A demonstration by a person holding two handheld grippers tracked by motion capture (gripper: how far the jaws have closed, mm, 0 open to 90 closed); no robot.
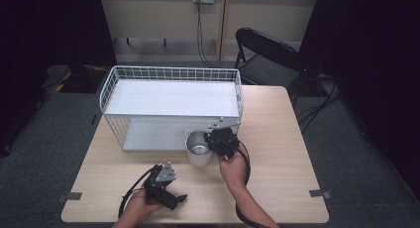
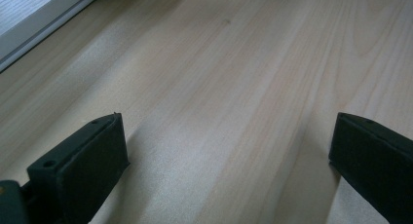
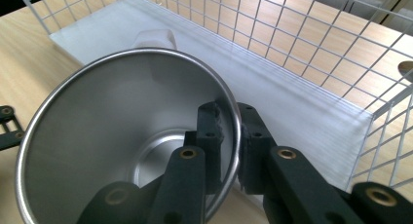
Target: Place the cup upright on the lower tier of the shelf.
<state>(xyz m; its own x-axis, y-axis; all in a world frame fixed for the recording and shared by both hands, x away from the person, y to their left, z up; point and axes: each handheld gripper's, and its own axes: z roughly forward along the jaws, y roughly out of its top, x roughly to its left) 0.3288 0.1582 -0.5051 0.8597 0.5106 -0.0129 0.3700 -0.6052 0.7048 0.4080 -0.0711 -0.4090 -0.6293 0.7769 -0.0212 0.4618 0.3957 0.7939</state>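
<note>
Right gripper [image 3: 228, 136] is clamped on the cup [image 1: 198, 148] wall, one jaw inside the rim, one outside, as the right gripper view shows. Cup stands on the table [image 1: 277, 139] just in front of the wire rack [image 1: 171, 96], by the right end of its lower shelf [image 3: 302, 112]. Left gripper [image 2: 226, 156] is parked near the table's front edge, jaws wide apart with nothing between them, bare wood under them. My read: the cup is headed for the rack, most likely the lower shelf, since the mouth of that tier is right behind it. A rim pinch is a thin grip on smooth metal, so the cup can pivot or slip if swung fast. Lift only enough to clear the table and the shelf lip, keep the wrist steady so the cup hangs plumb, then slide it in low under the top tier. Watch the right-hand wire side panel and the upper shelf edge; the gripper body is the part likely to clip them. Set the base flat on the shelf before opening. Left can stay put, or brace the rack if it shifts.
</note>
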